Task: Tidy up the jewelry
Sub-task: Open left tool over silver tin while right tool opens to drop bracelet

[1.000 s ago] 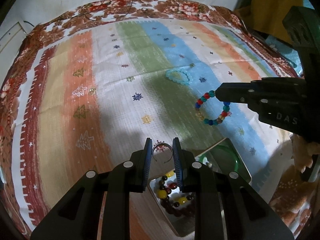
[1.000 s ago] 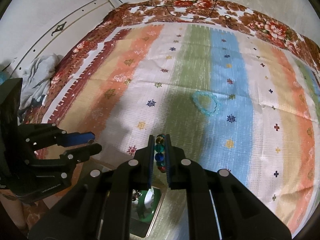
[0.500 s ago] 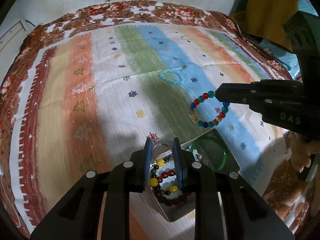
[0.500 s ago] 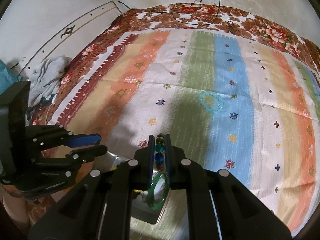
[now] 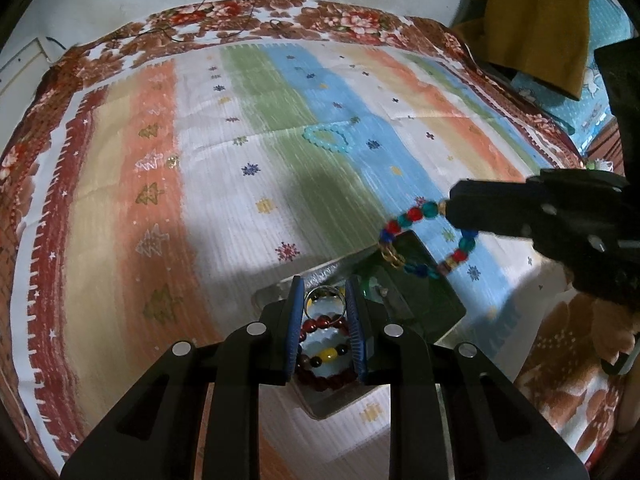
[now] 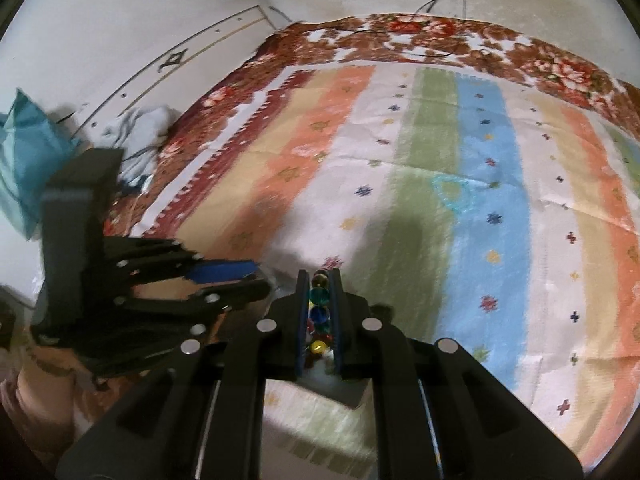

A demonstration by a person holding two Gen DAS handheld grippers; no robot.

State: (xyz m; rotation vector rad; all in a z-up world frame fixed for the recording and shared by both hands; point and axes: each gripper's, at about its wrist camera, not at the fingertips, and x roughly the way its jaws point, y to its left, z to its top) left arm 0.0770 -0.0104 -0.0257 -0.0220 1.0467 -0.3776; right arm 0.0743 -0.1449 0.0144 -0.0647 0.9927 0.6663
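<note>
My left gripper point(image 5: 325, 294) is shut on a thin silver ring point(image 5: 324, 301) and holds it above a clear jewelry box point(image 5: 440, 312). A dark red and yellow bead bracelet point(image 5: 326, 354) lies in the box's near compartment. My right gripper point(image 6: 319, 280) is shut on a multicoloured bead bracelet point(image 6: 319, 300), which hangs as a loop over the box's far edge in the left wrist view point(image 5: 424, 240). A pale turquoise bracelet point(image 5: 326, 140) lies on the striped cloth further back; it also shows in the right wrist view point(image 6: 450, 194).
A striped cloth point(image 5: 160, 200) with a red floral border covers the bed. A yellow garment point(image 5: 536, 20) hangs at the back right. Crumpled grey cloth point(image 6: 140, 132) and a teal bag point(image 6: 24, 160) lie off the bed's left side.
Both grippers have pulled back toward the jewelry box. The ring now hangs over the box's near compartment, and the bead bracelet hangs over its far edge instead of over the cloth.
</note>
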